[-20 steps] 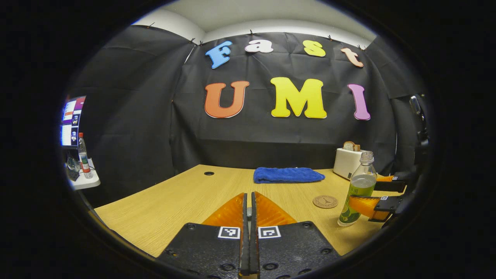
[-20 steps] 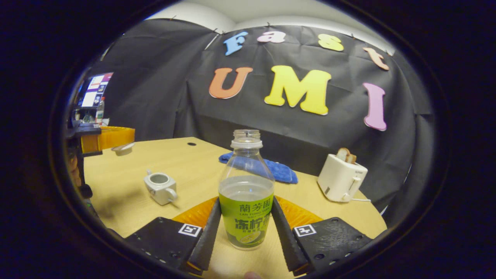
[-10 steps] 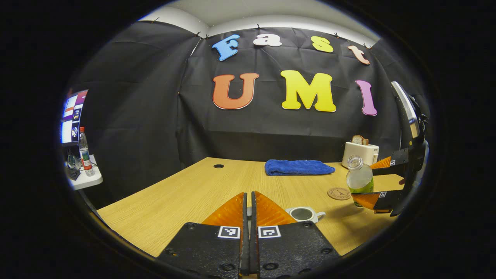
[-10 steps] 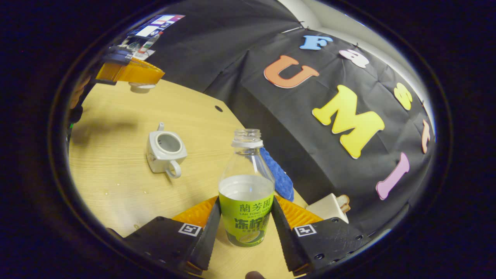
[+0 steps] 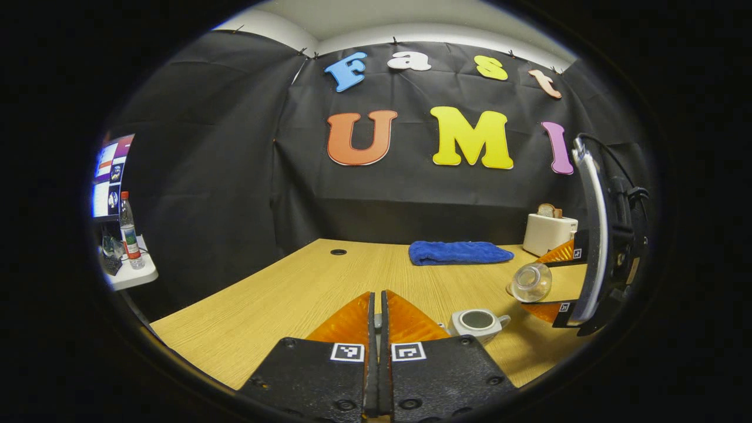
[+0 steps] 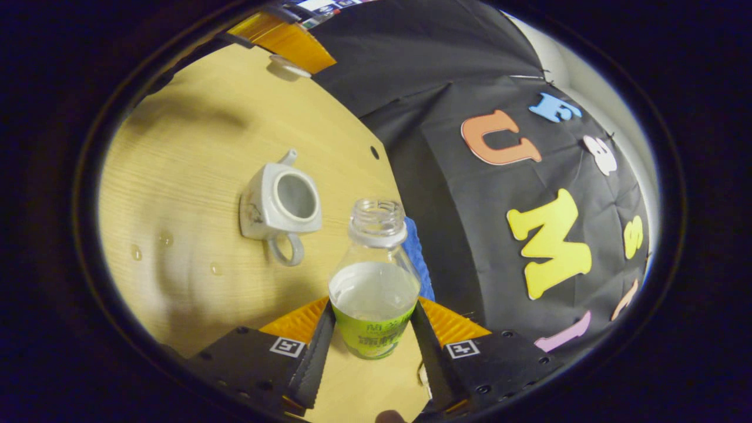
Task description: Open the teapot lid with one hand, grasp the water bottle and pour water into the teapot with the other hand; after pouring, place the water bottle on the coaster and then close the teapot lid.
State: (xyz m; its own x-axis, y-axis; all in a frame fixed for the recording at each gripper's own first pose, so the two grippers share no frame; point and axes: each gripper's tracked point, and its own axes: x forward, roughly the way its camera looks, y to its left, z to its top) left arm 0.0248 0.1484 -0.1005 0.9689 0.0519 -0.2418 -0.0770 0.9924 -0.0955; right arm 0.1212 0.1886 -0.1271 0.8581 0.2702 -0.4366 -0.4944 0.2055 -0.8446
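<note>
1. Water bottle (image 6: pixel 374 276): uncapped, roughly half full, clear thin plastic. Judged light but sloshy, with walls that would dent under a hard squeeze. The right gripper (image 6: pixel 372 346) is clamped on the labelled lower body, both fingers pressing its sides; low on the label looks the stiffest place to hold.
2. The bottle is tipped, its mouth lying just beside the teapot (image 6: pixel 279 201) toward the handle side, not yet over the opening. No stream visible.
3. Teapot: small, pale, glazed, so judged hard, slick and chippable. It stands upright and lidless on the counter (image 6: pixel 176 176); a few water drops lie near it, away from the spout.
4. Lid (image 6: pixel 286 64): thin, pale disc held under the left gripper far beyond the teapot. Judged light and brittle.
5. Left gripper (image 5: pixel 378 305): fingers drawn together in its own view, with something small pinched between them; I cannot make out what it is there.
6. The left gripper view adds the bottle's mouth end-on above and beside the teapot, a blue towel (image 5: pixel 459 252) and toaster (image 5: pixel 549 232) behind it.
7. The right gripper view adds the water level, the drops and the teapot's empty-looking bowl.
</note>
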